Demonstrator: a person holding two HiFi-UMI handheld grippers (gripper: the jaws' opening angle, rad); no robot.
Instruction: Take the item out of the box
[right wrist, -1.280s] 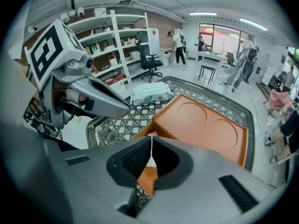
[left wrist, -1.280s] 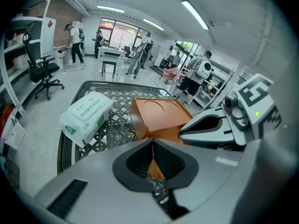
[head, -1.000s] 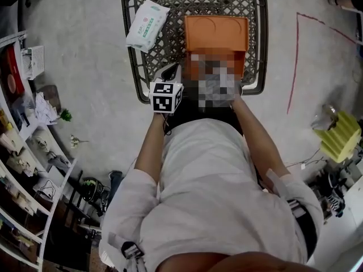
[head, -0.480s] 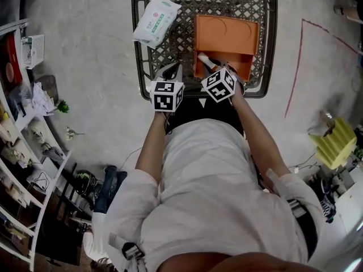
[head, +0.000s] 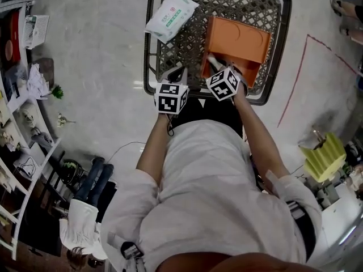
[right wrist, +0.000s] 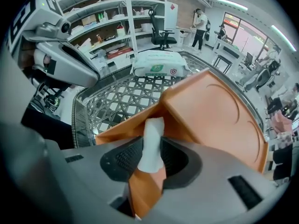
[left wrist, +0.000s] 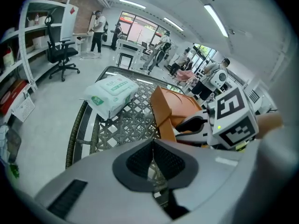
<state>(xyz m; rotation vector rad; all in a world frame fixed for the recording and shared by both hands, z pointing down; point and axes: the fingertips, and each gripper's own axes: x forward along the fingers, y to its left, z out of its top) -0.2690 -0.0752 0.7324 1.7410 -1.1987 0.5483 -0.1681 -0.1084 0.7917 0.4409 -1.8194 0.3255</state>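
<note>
An orange box (head: 235, 38) lies on a metal lattice table (head: 148, 50), its near end open. A white item (head: 214, 62) stands up in that open end. My right gripper (head: 216, 68) is at the box's mouth. In the right gripper view the white item (right wrist: 152, 143) shows between the jaws of the right gripper (right wrist: 150, 160), which are opening, and the orange box (right wrist: 210, 111) lies just behind. My left gripper (head: 176, 72) hovers over the table's near edge, left of the box. In the left gripper view the left gripper (left wrist: 153, 155) is shut with nothing in it.
A white wipes pack (head: 171, 15) lies at the table's far left corner, also seen as the wipes pack (left wrist: 112, 93). Shelves (head: 17, 112) line the left side. A yellow object (head: 324, 156) sits on the floor at the right. People and an office chair (left wrist: 60, 55) are farther off.
A second ago a blurred patch covered the box's near end. The right gripper then showed there at the white item. The table and box have since drifted right in the head view.
</note>
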